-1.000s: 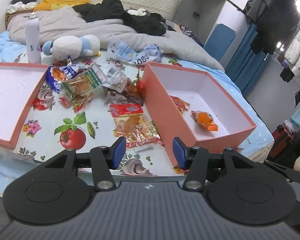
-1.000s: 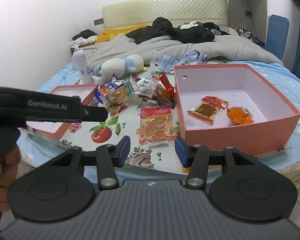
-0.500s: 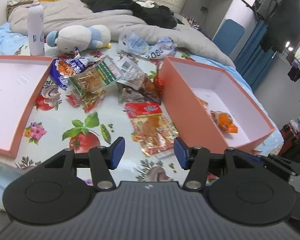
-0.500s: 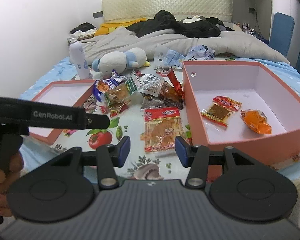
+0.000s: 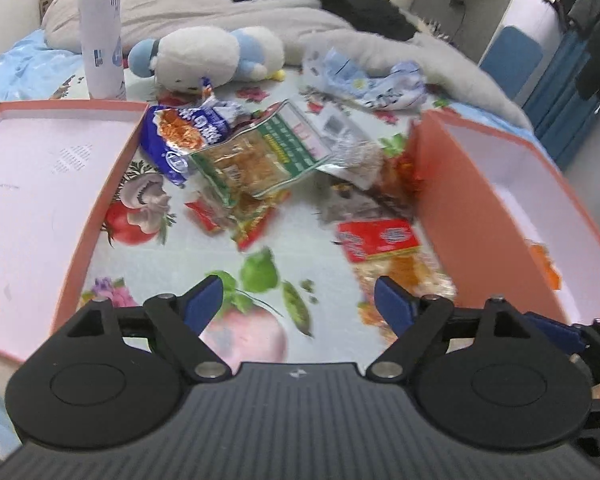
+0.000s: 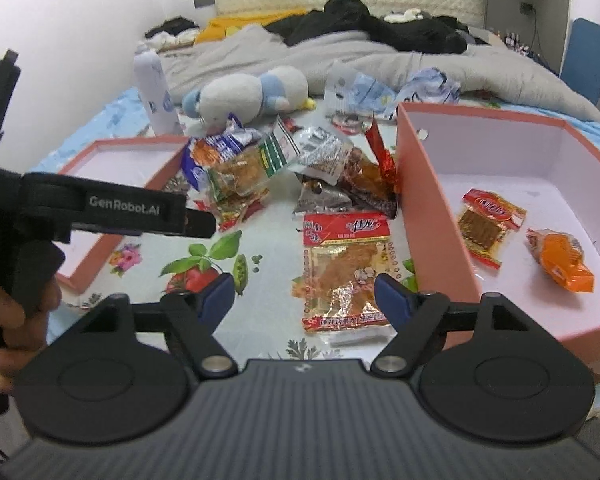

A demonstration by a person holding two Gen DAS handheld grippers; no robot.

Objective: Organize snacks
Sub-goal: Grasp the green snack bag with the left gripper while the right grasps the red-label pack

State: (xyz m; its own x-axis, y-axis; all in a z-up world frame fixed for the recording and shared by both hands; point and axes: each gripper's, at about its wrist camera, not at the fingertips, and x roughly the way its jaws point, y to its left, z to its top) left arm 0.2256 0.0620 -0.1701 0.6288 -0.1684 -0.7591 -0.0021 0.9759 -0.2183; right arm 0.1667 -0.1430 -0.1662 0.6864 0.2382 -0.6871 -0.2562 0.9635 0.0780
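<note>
Left gripper: the black left gripper (image 5: 298, 300) with blue pads stood released, its jaws having just been opening, nothing between them; it hovered over the bed's fruit-and-vegetable printed cloth (image 5: 236, 240).
Right gripper: the black right gripper (image 6: 304, 294) was likewise released, its jaws having just been opening; the lower end of the flat clear packet of brown dried snack with a red header (image 6: 346, 264) showed between the pads, which did not press on it.
Left hand: a hand (image 6: 8, 320) gripped the left gripper's handle at the left edge of the right wrist view.
Near packet: it lay flat on the cloth, just beside the outer wall of the deep salmon-pink cardboard box (image 6: 432, 216).
Deep box: on the right, it held a small red-topped packet of dark strips (image 6: 488, 226) and an orange wrapped snack (image 6: 562, 260), near each other, apart.
Shallow lid: the salmon-pink cardboard lid (image 5: 112, 184) lay on the left.
Snack pile: between box and lid, farther back, lay overlapping packets, among them a blue-and-white noodle bag (image 5: 188, 136) and a green-edged clear bag of golden pieces (image 5: 260, 156).
Behind the pile: a white and pale-blue plush toy (image 5: 212, 56) and an upright white bottle (image 5: 100, 32).
Far end: a rumpled grey quilt (image 6: 260, 56) with black clothing (image 6: 364, 20) on it.
</note>
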